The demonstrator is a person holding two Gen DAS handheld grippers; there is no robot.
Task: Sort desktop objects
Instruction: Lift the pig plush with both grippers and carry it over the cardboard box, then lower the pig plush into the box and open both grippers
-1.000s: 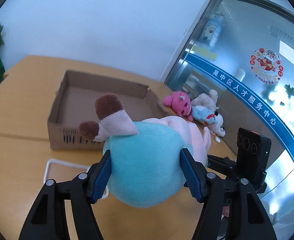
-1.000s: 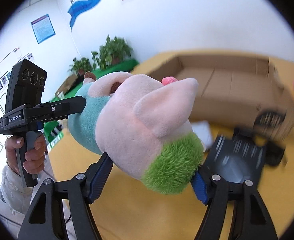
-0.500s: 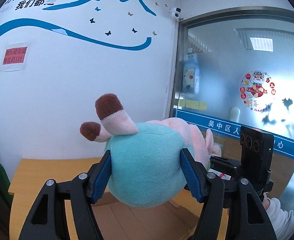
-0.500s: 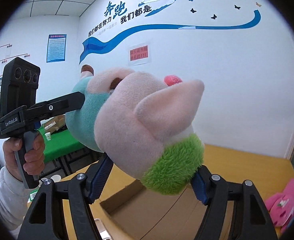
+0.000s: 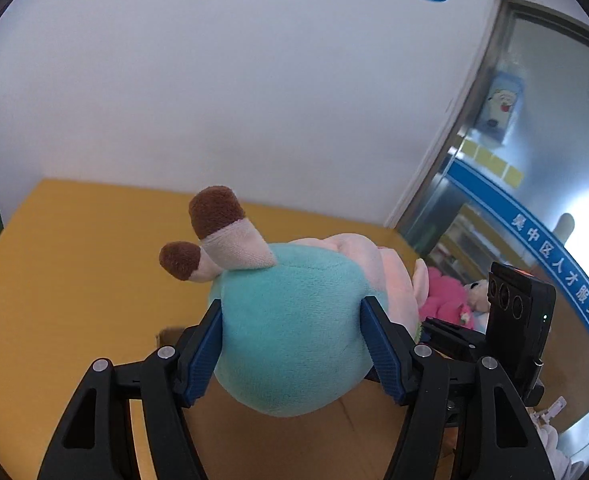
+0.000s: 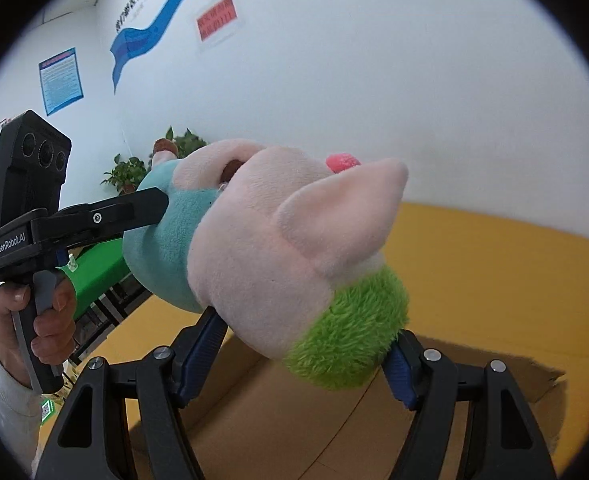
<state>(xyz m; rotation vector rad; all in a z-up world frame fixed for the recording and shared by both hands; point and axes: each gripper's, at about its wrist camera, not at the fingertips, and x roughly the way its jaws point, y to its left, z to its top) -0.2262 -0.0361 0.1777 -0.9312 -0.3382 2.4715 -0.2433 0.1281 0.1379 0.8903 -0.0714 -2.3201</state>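
Cardboard box (image 6: 434, 412) now beneath gripped plush pig (image 5: 294, 332).

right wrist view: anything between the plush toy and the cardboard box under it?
Nothing. In the right wrist view the plush toy hangs clear above the cardboard box, held by both hand-held grippers; only the right hand-held gripper's fingers cross that gap.

- cardboard box (image 6: 374, 420) is mostly hidden behind the plush toy (image 6: 262, 248) and cut off at the bottom edge
- pink plush (image 5: 444, 300) on the worktop (image 5: 74, 260) is half covered
- red wall sign (image 6: 217, 18) is too blurry to read
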